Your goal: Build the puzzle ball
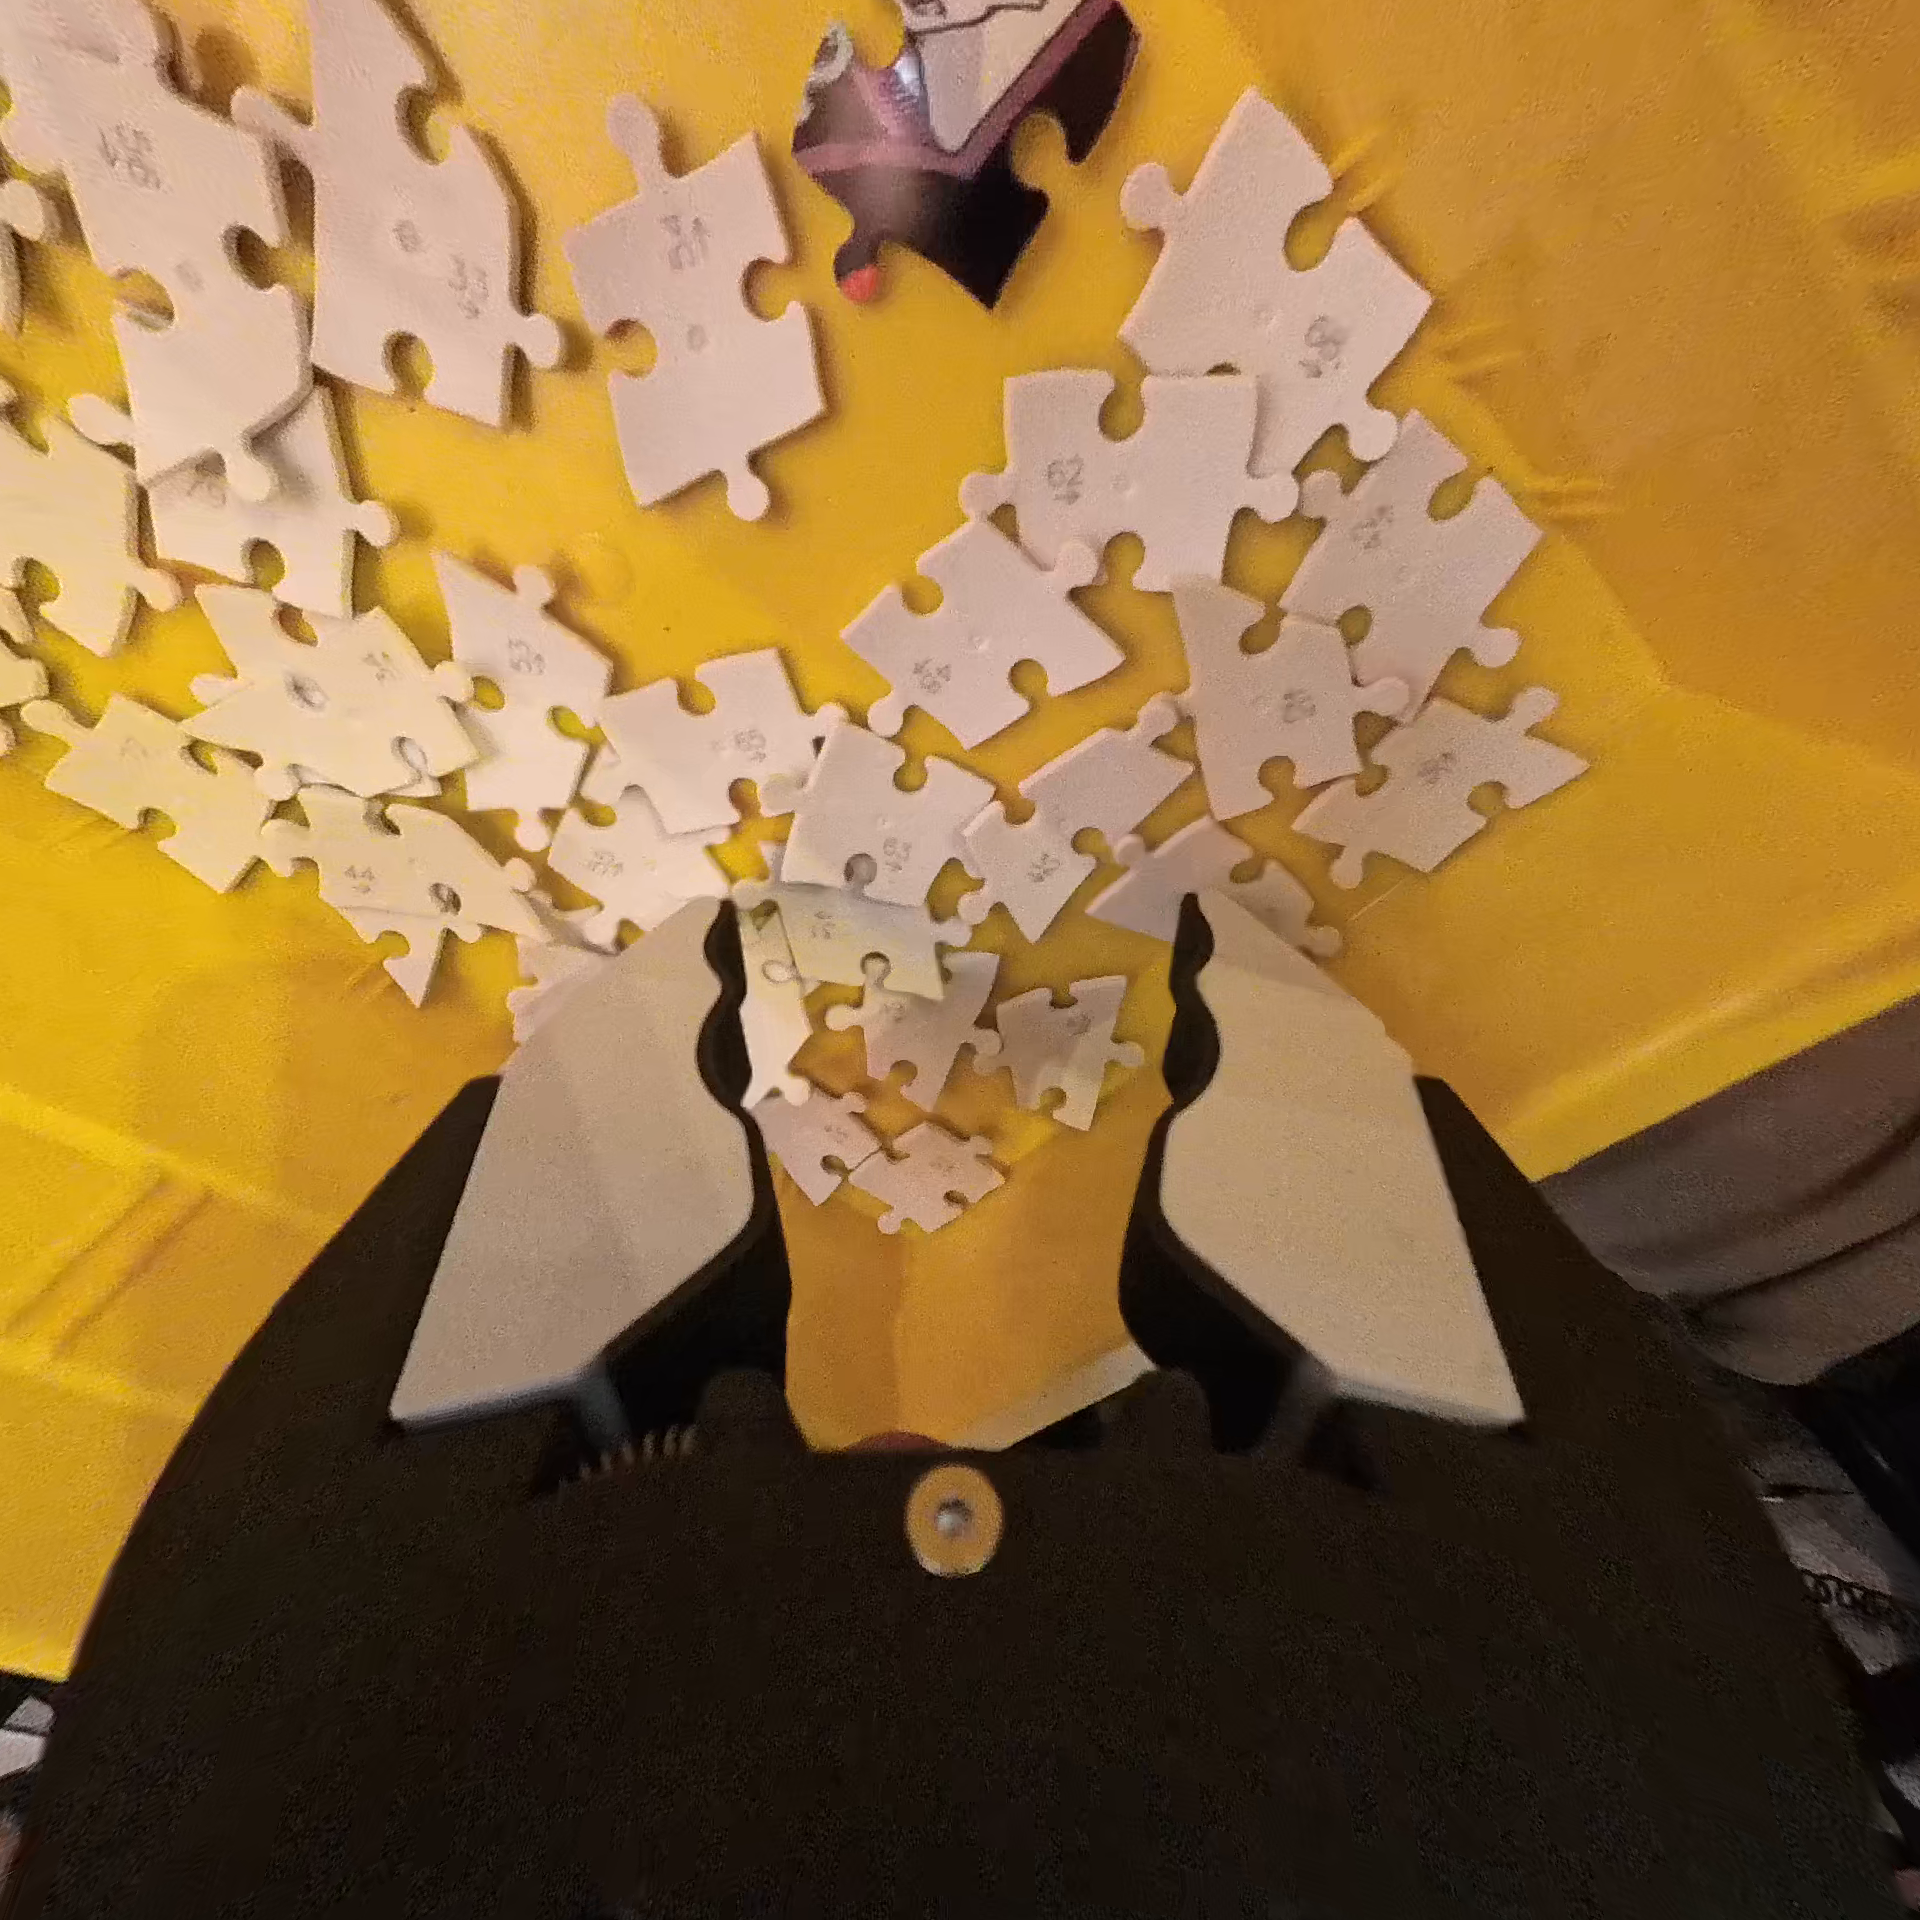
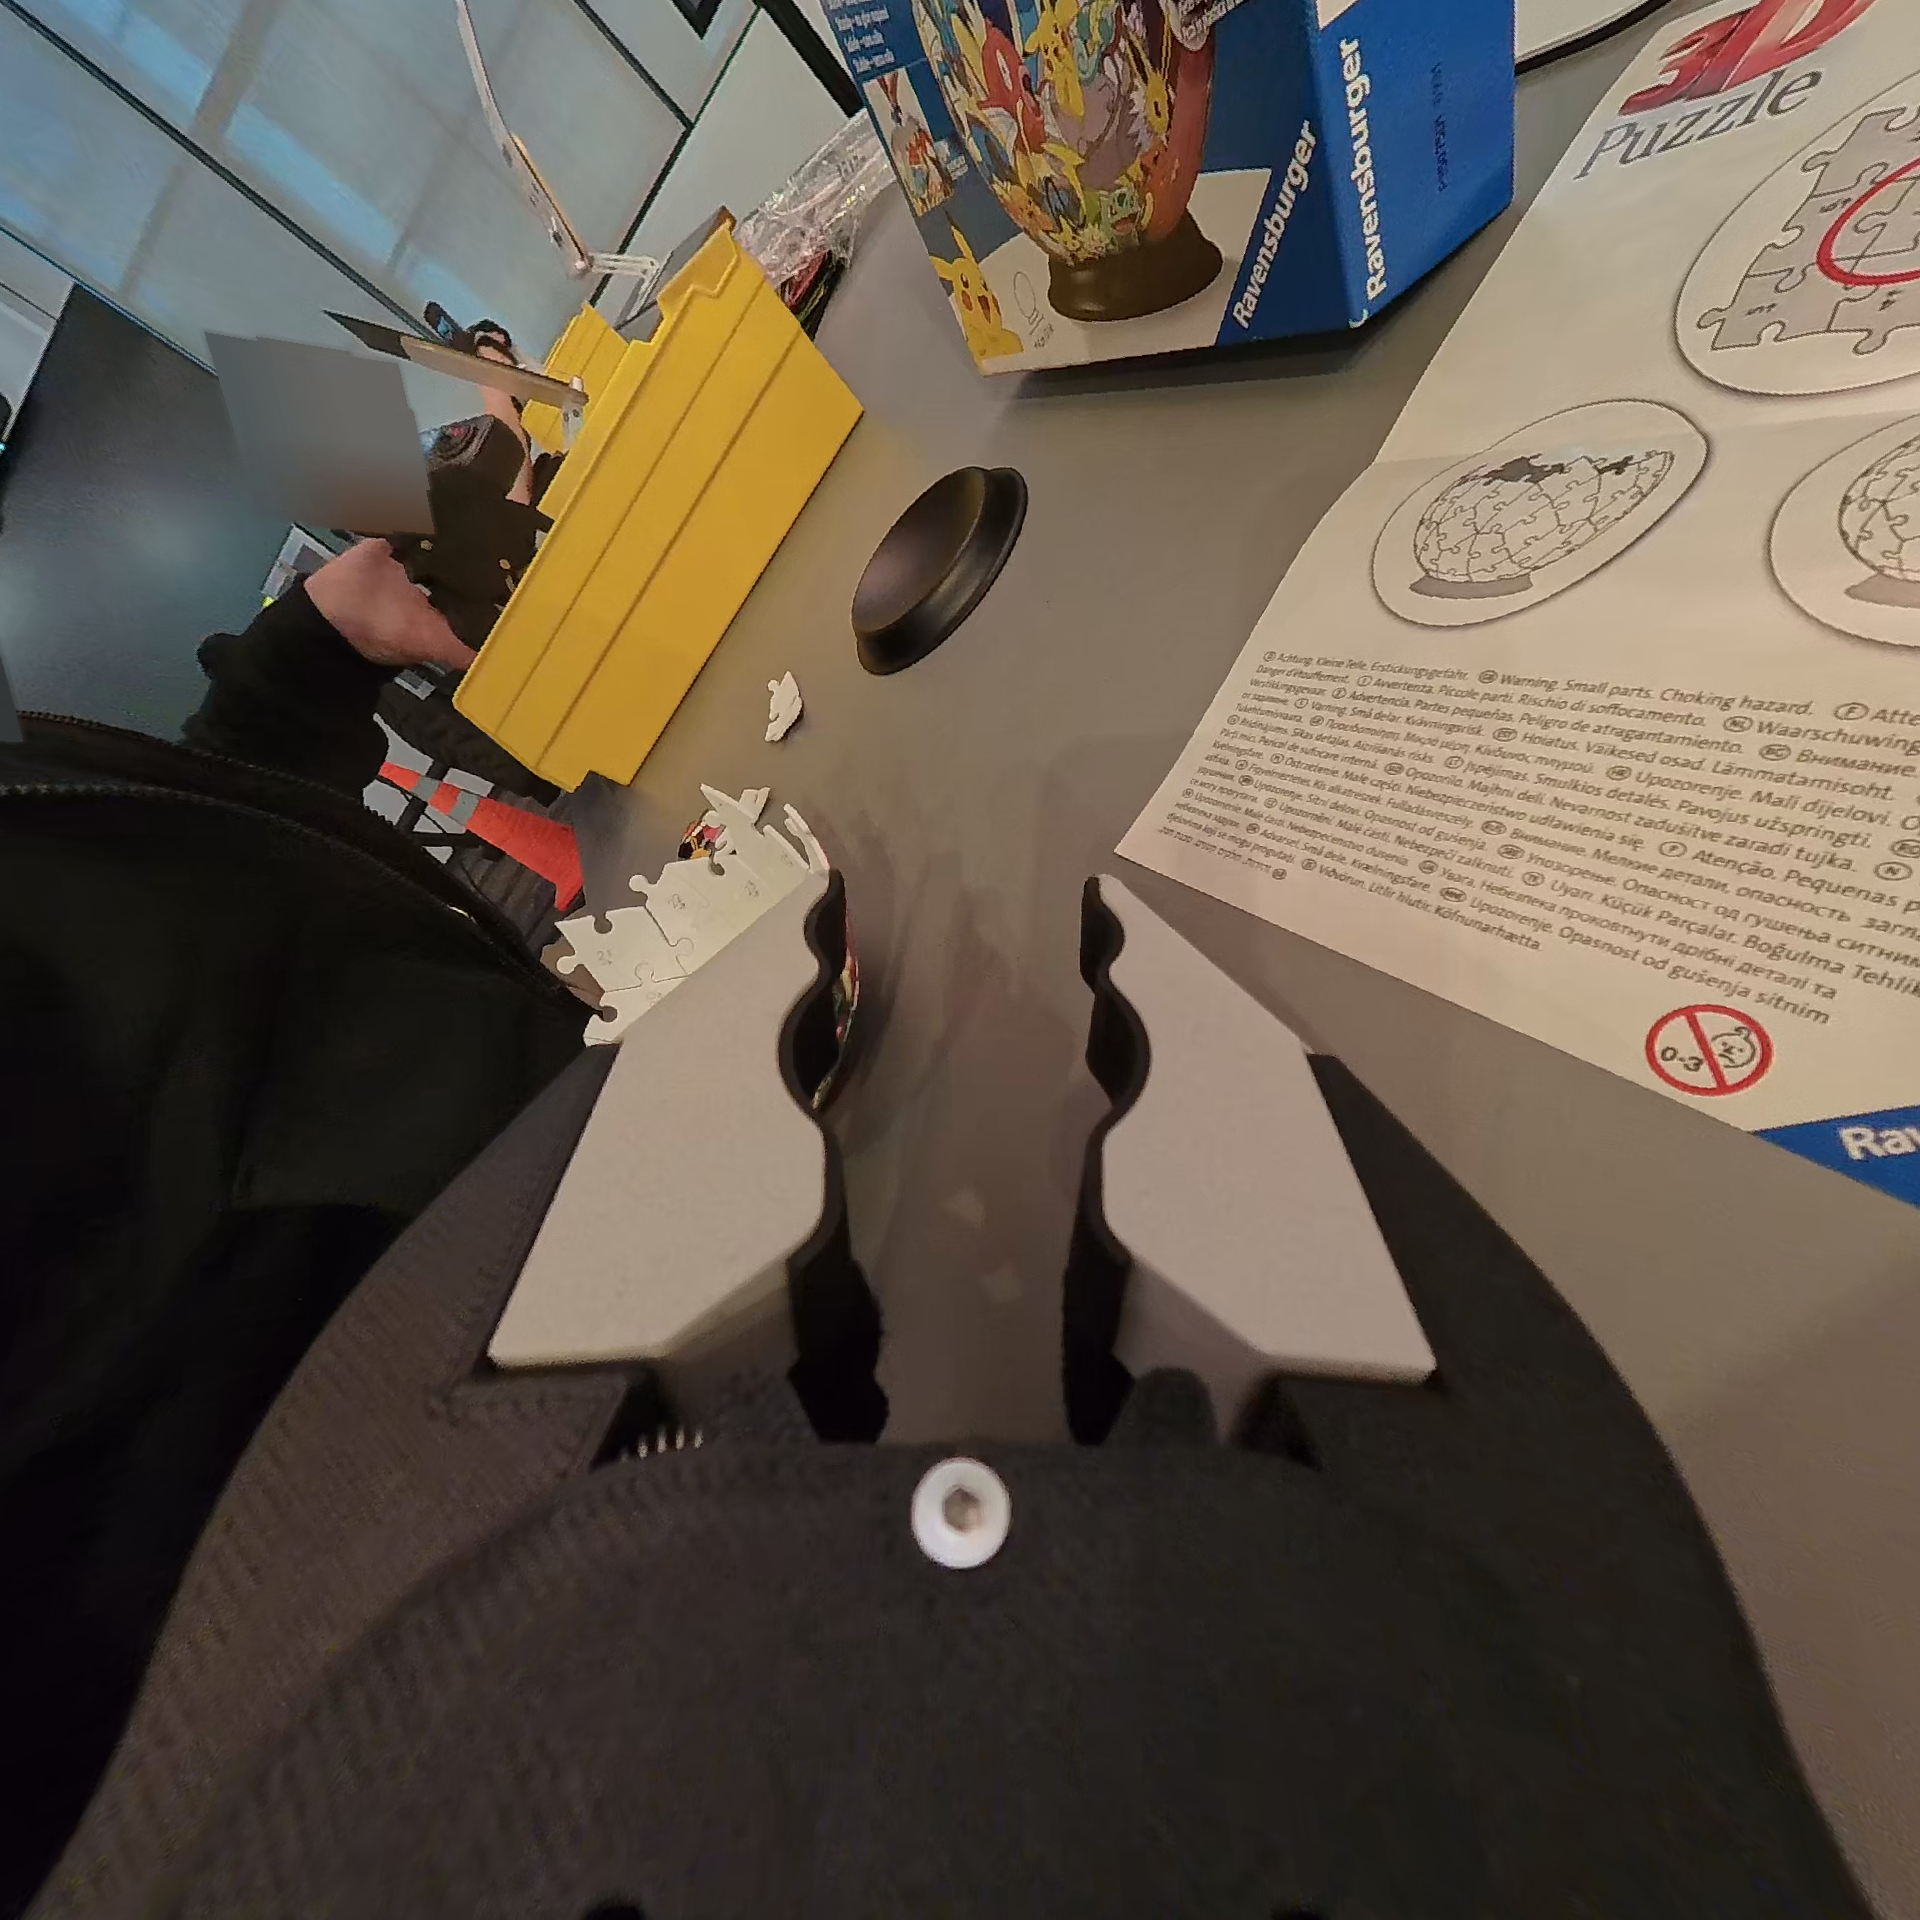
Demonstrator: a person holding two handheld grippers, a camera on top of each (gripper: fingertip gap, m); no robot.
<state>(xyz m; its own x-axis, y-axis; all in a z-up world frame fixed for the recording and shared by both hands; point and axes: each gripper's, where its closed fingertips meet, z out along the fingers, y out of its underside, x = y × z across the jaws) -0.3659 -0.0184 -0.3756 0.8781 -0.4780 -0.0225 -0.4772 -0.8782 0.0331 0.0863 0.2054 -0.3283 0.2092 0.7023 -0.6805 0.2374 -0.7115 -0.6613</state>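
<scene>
We hover the left gripper (image 1: 961,935) over the yellow bin (image 1: 1558,312), jaws apart with nothing gripped; one small piece (image 1: 774,1029) stands on edge just beside the left finger (image 1: 582,1174), but whether it touches we cannot tell. The loose puzzle pieces (image 1: 717,322) lie scattered and overlapping, nearly all white back up. That is the risk here: closing on this heap could pinch two stacked pieces at once, or shove the thin curved ones sideways so they slip from the pads. Counting them, we make out well over twenty white backs in the bin, too overlapped to be exact, and one printed-side-up piece (image 1: 966,177) at the top.

Over at the right gripper (image 2: 961,904), the jaws are also apart and empty above the grey table (image 2: 1039,623). A partly assembled curved section (image 2: 707,914) sits by its left finger, near the table edge, partly hidden; a nudge from that finger could push it off or pop its joints.

Left to right we count one yellow bin (image 2: 665,540), one stray white piece (image 2: 784,707), one black stand (image 2: 935,571), one puzzle box (image 2: 1195,177) and one instruction sheet (image 2: 1558,623).
</scene>
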